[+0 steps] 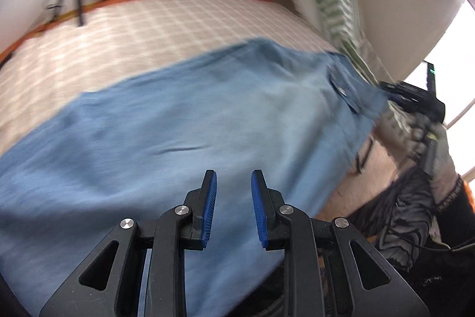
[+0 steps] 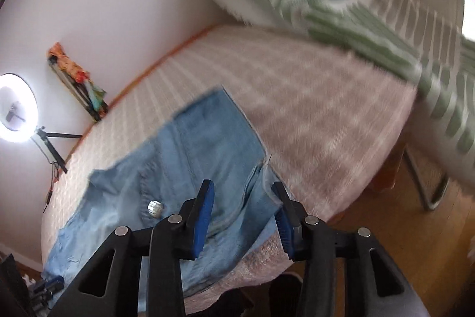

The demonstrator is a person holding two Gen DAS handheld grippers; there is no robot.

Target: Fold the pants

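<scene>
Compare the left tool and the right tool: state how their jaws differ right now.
The left tool has a narrow gap between its blue pads; the right tool stands wider. The left tool hangs over plain blue cloth of the pants; the right tool sits over the waist end near the metal button. Both hold nothing between their pads, and both point down at the bed.

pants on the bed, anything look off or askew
The pants are laid out but not square: the waist end hangs slightly past the bed edge near the right tool, and the fabric there is rumpled around the button. Nothing looks damaged.
</scene>
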